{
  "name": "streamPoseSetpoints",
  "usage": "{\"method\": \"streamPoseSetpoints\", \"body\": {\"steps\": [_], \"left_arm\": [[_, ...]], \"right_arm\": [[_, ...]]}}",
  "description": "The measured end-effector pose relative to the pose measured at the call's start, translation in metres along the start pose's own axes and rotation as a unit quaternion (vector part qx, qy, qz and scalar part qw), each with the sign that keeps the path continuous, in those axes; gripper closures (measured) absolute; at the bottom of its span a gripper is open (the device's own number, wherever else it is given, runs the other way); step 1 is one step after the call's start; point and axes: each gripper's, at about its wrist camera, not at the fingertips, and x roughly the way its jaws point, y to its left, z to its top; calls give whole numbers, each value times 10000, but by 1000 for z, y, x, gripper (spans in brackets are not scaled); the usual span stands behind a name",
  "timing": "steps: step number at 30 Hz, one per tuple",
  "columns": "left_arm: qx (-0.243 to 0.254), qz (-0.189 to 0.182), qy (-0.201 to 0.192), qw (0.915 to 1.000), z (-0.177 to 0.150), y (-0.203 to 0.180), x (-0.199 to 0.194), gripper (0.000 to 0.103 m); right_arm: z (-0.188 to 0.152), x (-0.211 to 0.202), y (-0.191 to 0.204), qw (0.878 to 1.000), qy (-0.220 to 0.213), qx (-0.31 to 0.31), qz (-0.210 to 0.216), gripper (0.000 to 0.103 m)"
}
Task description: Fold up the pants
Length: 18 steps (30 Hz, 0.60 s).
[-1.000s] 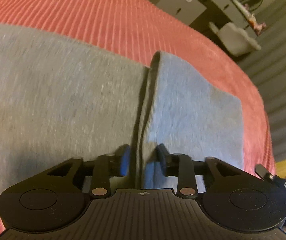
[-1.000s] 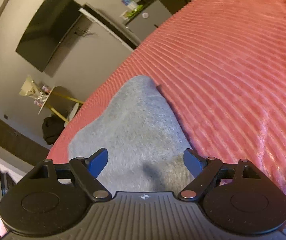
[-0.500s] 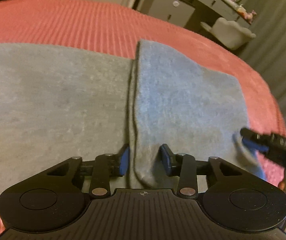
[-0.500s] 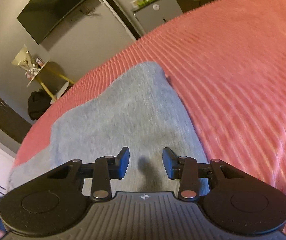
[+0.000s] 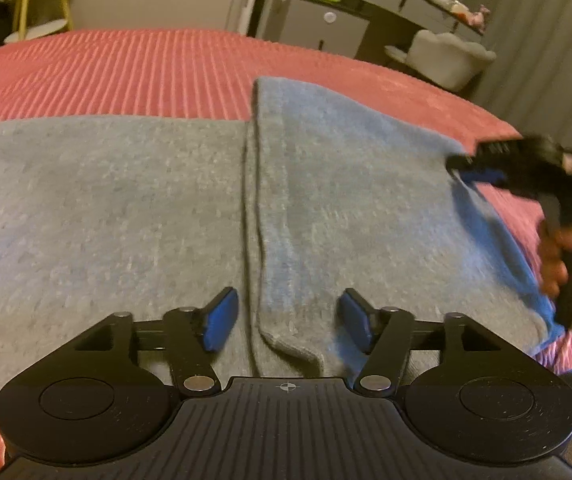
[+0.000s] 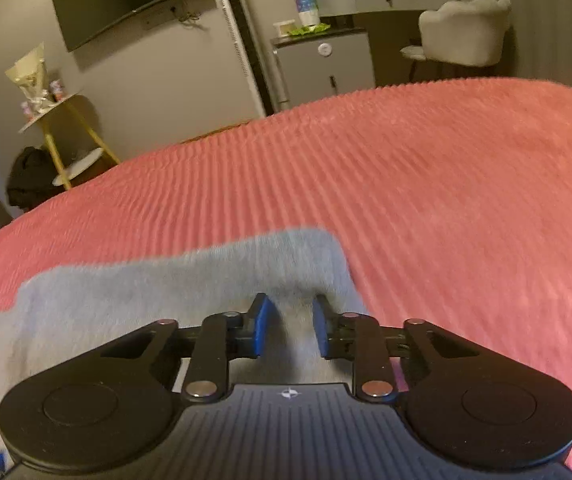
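Observation:
Grey pants [image 5: 106,208] lie flat on a red ribbed bedspread [image 5: 146,68], with a folded-over part [image 5: 345,184] on top at the right. My left gripper [image 5: 286,322] straddles the near end of that fold's edge [image 5: 289,344]; its jaws are opening and the pads stand clear of the cloth. My right gripper [image 5: 465,168], blurred and held by a hand [image 5: 557,256], sits at the fold's right edge. In the right wrist view the right gripper [image 6: 291,326] hovers over the pants [image 6: 126,292] near their corner, jaws closing with a gap still showing between the pads.
The bedspread [image 6: 445,200] runs far beyond the pants. Past the bed stand a grey cabinet [image 6: 321,64], a pale chair [image 6: 465,32], a yellow-legged side table [image 6: 58,120] and a wall-mounted screen [image 6: 126,4].
The left jaws have spread apart from the fold edge. The right jaws have narrowed, and the right gripper has come to the fold's right edge. Both views have rolled level.

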Motion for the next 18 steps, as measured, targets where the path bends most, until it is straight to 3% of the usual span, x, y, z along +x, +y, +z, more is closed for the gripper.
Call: {"method": "streamPoseSetpoints", "body": {"steps": [5, 11, 15, 18], "left_arm": [[271, 58, -48, 9996, -4, -13, 3, 26], [-152, -137, -56, 9998, -2, -3, -1, 28], [-361, -414, -7, 9985, -2, 4, -5, 45], [-464, -397, 32, 9981, -2, 10, -7, 53]], "right_arm": [[8, 13, -4, 9992, 55, 407, 15, 79], [-36, -40, -17, 9928, 624, 911, 462, 79], [-66, -69, -29, 9849, 984, 1297, 595, 80], [-71, -76, -18, 9886, 1076, 924, 514, 79]]}}
